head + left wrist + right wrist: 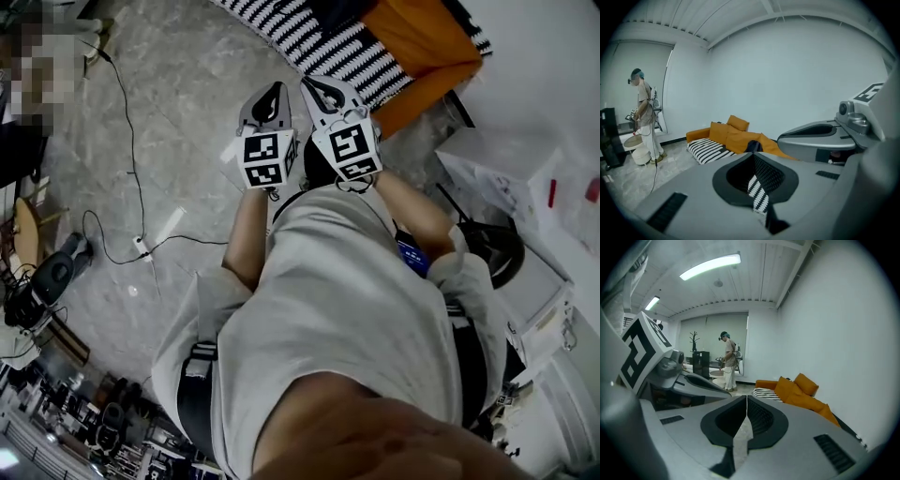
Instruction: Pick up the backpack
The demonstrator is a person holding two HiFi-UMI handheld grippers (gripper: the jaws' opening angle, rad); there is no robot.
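A small dark object (752, 146), possibly the backpack, lies among orange cushions (736, 133) on a striped mattress (708, 150) some way ahead. In the head view a dark shape (336, 11) sits at the top edge on that striped cover (319, 42). My left gripper (276, 89) and right gripper (316, 84) are held side by side in front of my body, over the grey floor, short of the mattress. The left gripper (753, 155) is shut with nothing between its jaws. The right gripper (746, 397) is shut and empty as well.
A black cable and a power strip (141, 246) trail over the marble floor at the left. White boxes (506, 178) and a black round object (497, 248) stand at the right. Another person (644, 122) stands far off by a wall (727, 359).
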